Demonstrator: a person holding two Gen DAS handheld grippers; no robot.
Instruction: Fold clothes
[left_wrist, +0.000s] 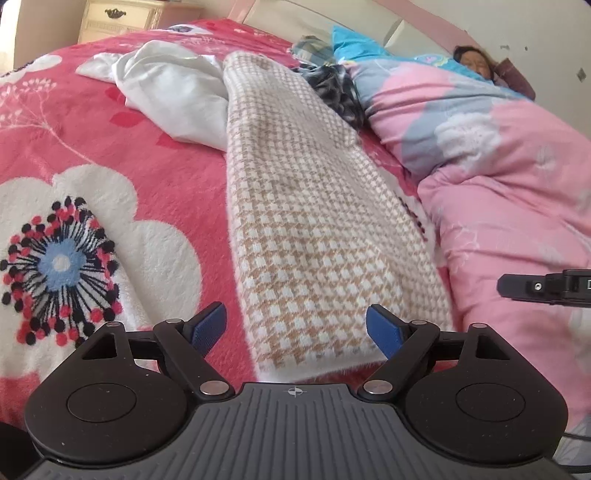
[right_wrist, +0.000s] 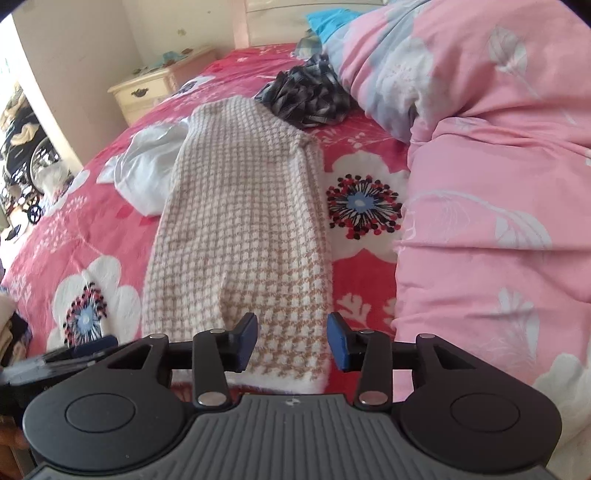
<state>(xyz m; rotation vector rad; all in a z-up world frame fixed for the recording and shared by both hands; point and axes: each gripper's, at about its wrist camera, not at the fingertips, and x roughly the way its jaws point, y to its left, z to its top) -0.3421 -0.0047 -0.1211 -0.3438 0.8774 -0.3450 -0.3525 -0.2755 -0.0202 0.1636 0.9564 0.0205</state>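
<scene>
A beige-and-white houndstooth knit garment (left_wrist: 306, 206) lies folded into a long strip on the red flowered blanket (left_wrist: 110, 147); it also shows in the right wrist view (right_wrist: 243, 221). My left gripper (left_wrist: 297, 332) is open, just above the strip's near hem. My right gripper (right_wrist: 291, 341) is open over the same near hem, toward its right corner. Its body shows at the right edge of the left wrist view (left_wrist: 546, 286). A crumpled white garment (left_wrist: 173, 99) lies to the left of the strip. A dark plaid garment (right_wrist: 306, 96) lies bunched at the far end.
A person (left_wrist: 476, 62) lies under a pink and grey quilt (left_wrist: 498, 166) along the right side of the bed. A cream nightstand (right_wrist: 147, 92) stands at the far left by the wall. A wheelchair (right_wrist: 26, 155) stands beyond the bed's left side.
</scene>
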